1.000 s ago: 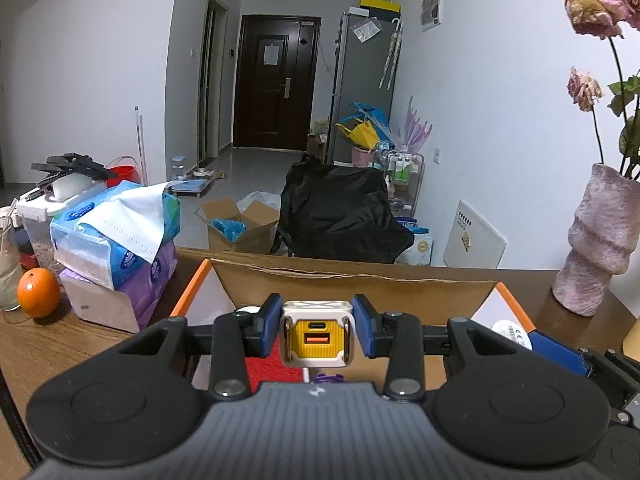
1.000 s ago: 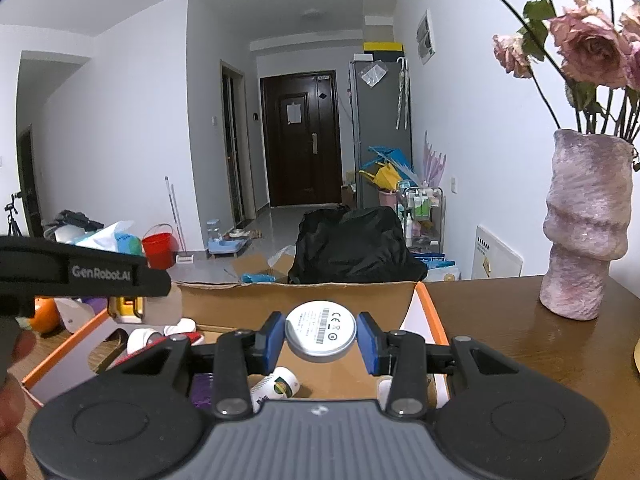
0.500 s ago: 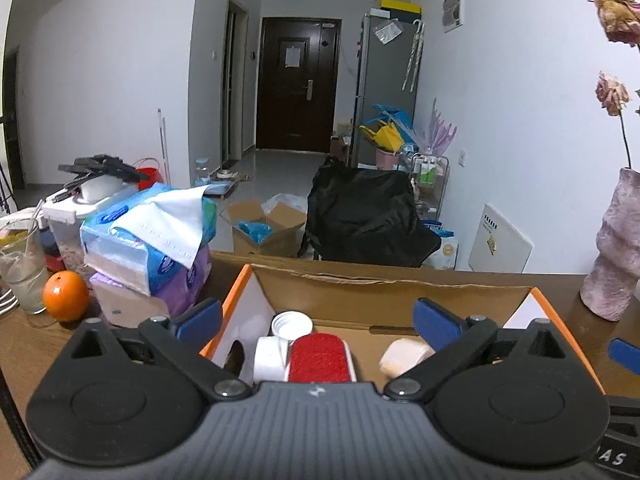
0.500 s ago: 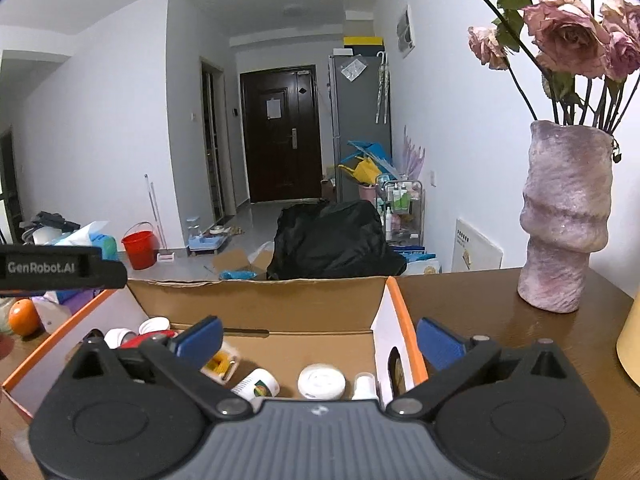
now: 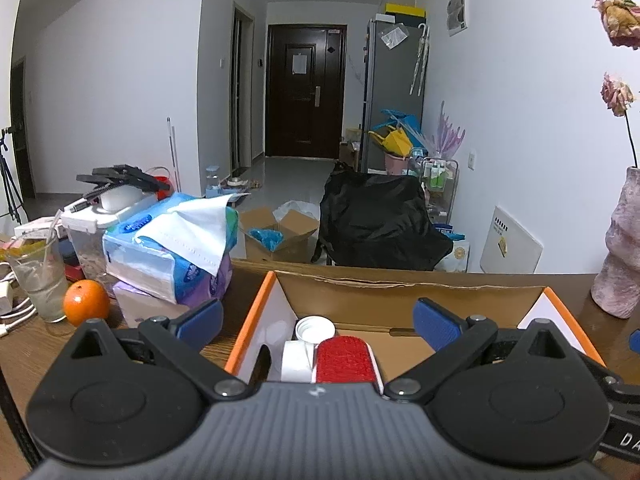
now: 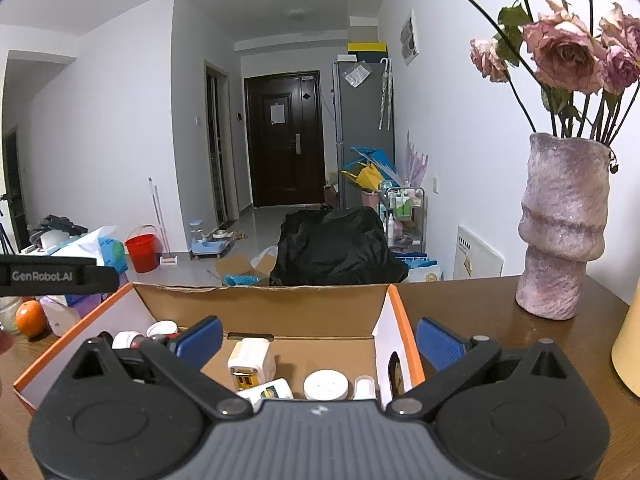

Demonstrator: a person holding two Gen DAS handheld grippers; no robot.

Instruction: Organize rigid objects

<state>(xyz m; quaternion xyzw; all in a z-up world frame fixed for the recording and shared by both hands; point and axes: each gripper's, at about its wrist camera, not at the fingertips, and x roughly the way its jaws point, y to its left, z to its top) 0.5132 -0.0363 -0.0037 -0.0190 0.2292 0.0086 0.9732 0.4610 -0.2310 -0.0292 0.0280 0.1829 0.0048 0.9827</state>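
An orange-edged cardboard box [image 5: 404, 294] [image 6: 260, 304] stands open on the brown table. Over its left part my left gripper [image 5: 318, 322] hangs open and empty, above a white cap [image 5: 315, 328] and a red-topped brush [image 5: 345, 360]. My right gripper [image 6: 318, 338] is open and empty over the box's right part. Below it lie a white and yellow charger [image 6: 250, 362], a round white disc [image 6: 325, 385], a small labelled bottle [image 6: 267, 392] and a little white bottle [image 6: 364, 386]. The left gripper's body shows as a black bar [image 6: 52, 276] at the left of the right wrist view.
Stacked tissue packs [image 5: 172, 248], an orange [image 5: 86, 307] and a glass [image 5: 38, 276] crowd the table left of the box. A pink vase [image 6: 560, 232] of dried roses stands to the right, a pale yellow object [image 6: 628, 344] nearer. Beyond the table sits a black bag [image 5: 380, 220].
Both grippers opened. The charger left my left gripper and the white disc left my right one; both now lie in the box. The left gripper drew back slightly.
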